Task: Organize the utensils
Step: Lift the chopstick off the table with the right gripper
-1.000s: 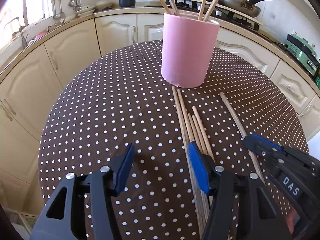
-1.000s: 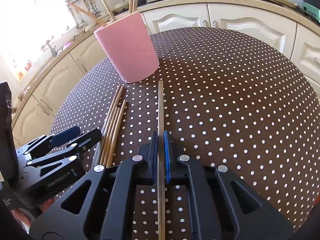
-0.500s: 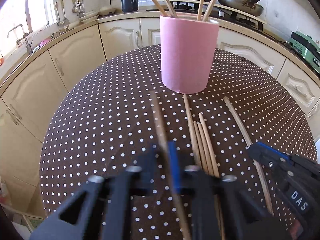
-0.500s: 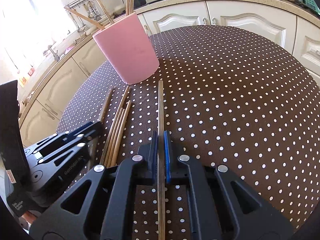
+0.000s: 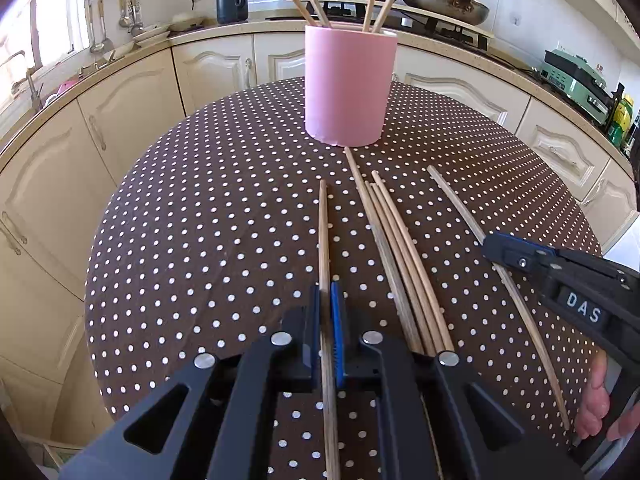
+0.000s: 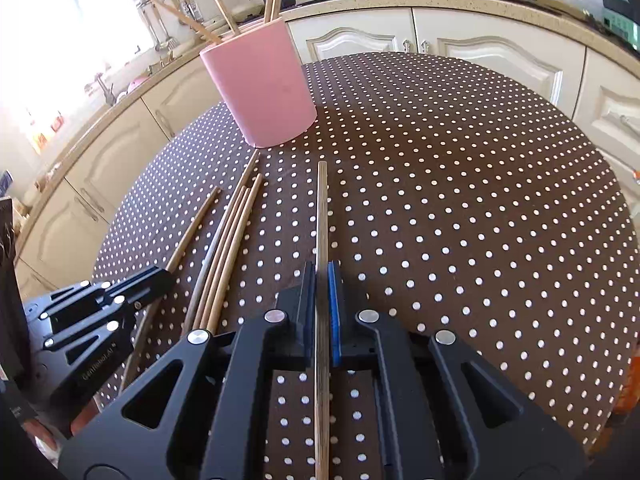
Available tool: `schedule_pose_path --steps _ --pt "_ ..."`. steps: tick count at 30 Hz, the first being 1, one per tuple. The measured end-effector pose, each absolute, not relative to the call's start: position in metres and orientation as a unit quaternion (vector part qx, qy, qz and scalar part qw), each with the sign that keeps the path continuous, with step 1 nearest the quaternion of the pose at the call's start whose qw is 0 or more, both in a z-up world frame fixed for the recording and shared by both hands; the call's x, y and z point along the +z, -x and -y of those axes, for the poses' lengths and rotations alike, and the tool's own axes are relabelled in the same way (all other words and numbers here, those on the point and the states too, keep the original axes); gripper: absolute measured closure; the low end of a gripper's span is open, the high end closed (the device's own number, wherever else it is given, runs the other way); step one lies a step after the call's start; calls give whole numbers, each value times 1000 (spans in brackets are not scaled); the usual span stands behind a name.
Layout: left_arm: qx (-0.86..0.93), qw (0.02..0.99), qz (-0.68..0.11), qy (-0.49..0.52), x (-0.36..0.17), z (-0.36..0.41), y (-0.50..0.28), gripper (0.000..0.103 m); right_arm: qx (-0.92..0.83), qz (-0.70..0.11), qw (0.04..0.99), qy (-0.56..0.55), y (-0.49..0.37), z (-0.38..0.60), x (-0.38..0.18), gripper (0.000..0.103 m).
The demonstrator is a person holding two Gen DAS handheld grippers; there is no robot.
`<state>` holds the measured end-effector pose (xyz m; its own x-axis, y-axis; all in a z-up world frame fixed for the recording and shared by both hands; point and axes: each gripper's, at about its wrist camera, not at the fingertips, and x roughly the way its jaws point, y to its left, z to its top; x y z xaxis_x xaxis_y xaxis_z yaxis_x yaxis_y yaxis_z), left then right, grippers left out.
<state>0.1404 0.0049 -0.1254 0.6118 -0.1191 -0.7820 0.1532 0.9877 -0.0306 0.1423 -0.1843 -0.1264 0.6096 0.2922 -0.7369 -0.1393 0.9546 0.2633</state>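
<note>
A pink holder (image 5: 350, 84) (image 6: 264, 88) stands upright at the far side of the dotted table with several chopsticks sticking out of it. My left gripper (image 5: 326, 290) is shut on one wooden chopstick (image 5: 323, 232), which points toward the holder. Several loose chopsticks (image 5: 396, 248) (image 6: 224, 256) lie side by side on the cloth just right of it. My right gripper (image 6: 322, 270) is shut on another chopstick (image 6: 321, 216), also pointing at the holder. From the left wrist camera that gripper (image 5: 520, 254) shows at the right edge, with its chopstick (image 5: 460, 208) running under it.
The round table wears a brown cloth with white dots (image 5: 200, 240) (image 6: 460, 200). Cream kitchen cabinets (image 5: 120, 120) and a counter curve around behind it, with a kettle (image 5: 232, 0), a pan (image 5: 444, 0) and hanging utensils. A person's fingers (image 5: 596, 404) show at the lower right.
My left gripper went from open to shut, taking one chopstick off the left side of the loose bunch and carrying it leftward. The right gripper kept its chopstick and stayed in place.
</note>
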Motion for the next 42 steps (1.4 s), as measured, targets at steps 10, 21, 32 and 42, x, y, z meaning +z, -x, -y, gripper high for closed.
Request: schedule_pose_path --steps 10,21,32,42 --pt "-45 901 -430 -19 -125 0 -158 93 100 -425 899 -41 -146 164 -127 95" --pt "-46 904 -426 -21 -126 -2 -161 95 91 -424 901 -27 -158 158 -126 96" --pt "-50 918 -393 -17 -115 -6 -156 96 109 -382 916 -57 -153 168 -106 96" --pt "-49 920 -388 -8 -108 -11 -156 96 93 -422 901 -34 -158 170 -119 95"
